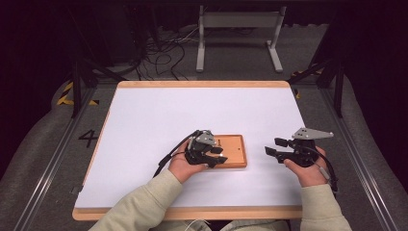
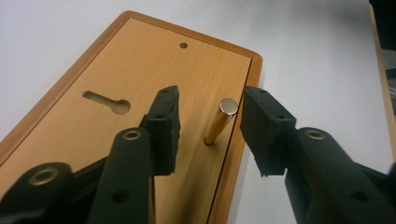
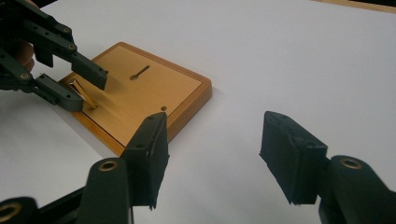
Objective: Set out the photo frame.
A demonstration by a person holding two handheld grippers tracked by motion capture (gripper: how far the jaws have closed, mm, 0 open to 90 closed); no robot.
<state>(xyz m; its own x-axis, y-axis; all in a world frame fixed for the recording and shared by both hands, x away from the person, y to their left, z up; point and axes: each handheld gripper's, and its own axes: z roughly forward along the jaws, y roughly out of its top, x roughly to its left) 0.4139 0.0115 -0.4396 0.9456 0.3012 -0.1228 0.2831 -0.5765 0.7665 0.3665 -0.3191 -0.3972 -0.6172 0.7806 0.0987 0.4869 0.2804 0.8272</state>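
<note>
A flat wooden board [image 1: 236, 144] lies on the white table top, right of centre. A short brass peg [image 2: 219, 122] rises from the board near its long edge, slanted in this view. My left gripper [image 2: 211, 92] straddles the peg with a gap on each side, so it is open; neither pad touches the peg. In the right gripper view, the left gripper [image 3: 88, 91] brackets the peg [image 3: 85, 96] at the board's [image 3: 154, 88] far corner. My right gripper [image 1: 273, 147] hovers over bare table to the right of the board, open [image 3: 215, 126] with nothing between its fingers.
The board has a keyhole slot [image 2: 109, 102] and a small round hole [image 2: 183, 45]. The white table top [image 1: 192, 110] has a wooden rim [image 1: 202, 84]. A grey metal stand [image 1: 238, 33] and cables [image 1: 163, 53] lie on the floor behind the table.
</note>
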